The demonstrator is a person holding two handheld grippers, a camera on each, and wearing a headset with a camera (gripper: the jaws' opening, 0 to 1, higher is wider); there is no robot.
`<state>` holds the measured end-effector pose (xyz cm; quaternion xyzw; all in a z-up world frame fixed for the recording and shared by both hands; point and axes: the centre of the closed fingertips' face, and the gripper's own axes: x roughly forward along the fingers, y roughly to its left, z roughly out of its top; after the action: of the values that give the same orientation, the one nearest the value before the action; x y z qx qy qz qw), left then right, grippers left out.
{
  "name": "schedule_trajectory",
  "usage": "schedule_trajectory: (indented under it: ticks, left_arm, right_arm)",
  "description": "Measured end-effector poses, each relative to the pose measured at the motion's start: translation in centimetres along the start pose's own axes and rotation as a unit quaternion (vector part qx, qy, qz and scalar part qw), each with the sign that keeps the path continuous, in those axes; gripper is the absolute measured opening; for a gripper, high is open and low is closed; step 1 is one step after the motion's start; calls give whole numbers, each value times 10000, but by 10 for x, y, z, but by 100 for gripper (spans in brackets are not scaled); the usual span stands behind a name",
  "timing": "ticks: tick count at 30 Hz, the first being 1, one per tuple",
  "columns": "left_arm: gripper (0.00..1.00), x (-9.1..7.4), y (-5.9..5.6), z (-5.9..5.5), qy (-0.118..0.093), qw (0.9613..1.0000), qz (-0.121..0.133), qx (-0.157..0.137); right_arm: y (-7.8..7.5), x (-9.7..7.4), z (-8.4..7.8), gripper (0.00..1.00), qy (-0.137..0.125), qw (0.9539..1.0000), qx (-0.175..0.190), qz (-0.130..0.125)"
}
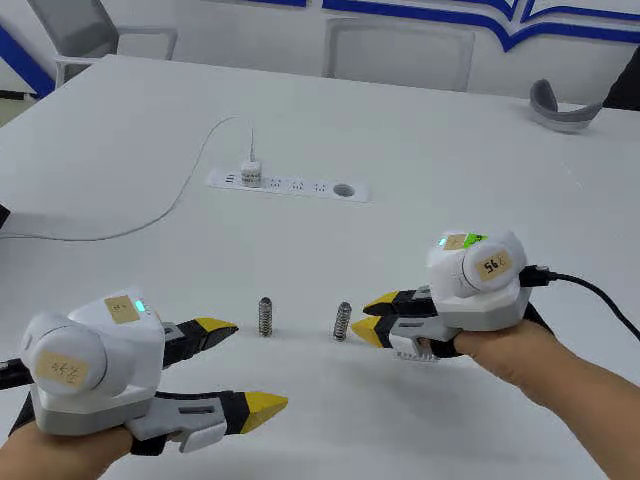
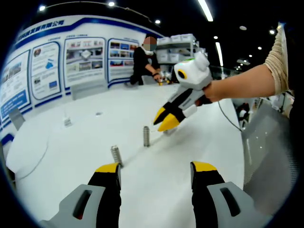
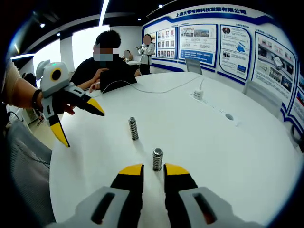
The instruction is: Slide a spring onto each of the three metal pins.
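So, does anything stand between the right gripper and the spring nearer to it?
Nothing visible does. The nearer spring stands upright on the white table, just ahead of the slightly open tips of the right gripper.

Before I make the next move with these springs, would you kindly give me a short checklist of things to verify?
1. Right claw open, nothing gripped: ok.
2. Right spring upright, just ahead of that claw's tips and lined up with the gap: ok.
3. Left claw open and apart from both springs: ok.
4. Left spring standing upright on the table: ok.
5. Whether either spring already sits on a pin: cannot tell.
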<state>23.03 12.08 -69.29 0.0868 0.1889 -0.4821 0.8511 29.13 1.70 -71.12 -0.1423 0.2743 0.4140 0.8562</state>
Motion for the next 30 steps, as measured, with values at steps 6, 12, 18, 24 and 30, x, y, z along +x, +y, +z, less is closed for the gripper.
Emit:
schedule_trajectory:
  ticks: [6, 12, 18, 24, 30]
  left_arm:
    - [60, -1, 0, 0, 1, 10000, 10, 2]
    - [60, -2, 0, 0, 10, 10000, 11, 1]
    - [60, -1, -2, 1, 9, 10000, -4, 18]
    - [60, 0, -3, 2, -1, 10000, -29, 28]
    - [60, -1, -4, 3, 1, 10000, -29, 45]
  right_arm:
    - [2, -6, -3, 18, -21, 10000, 11, -8]
    - [5, -12, -8, 19, -35, 10000, 47, -19]
    - [7, -19, -13, 19, -42, 10000, 78, -38]
    - [8, -25, -17, 19, -53, 9999, 127, -81]
    - [8, -31, -21, 19, -71, 9998, 153, -108]
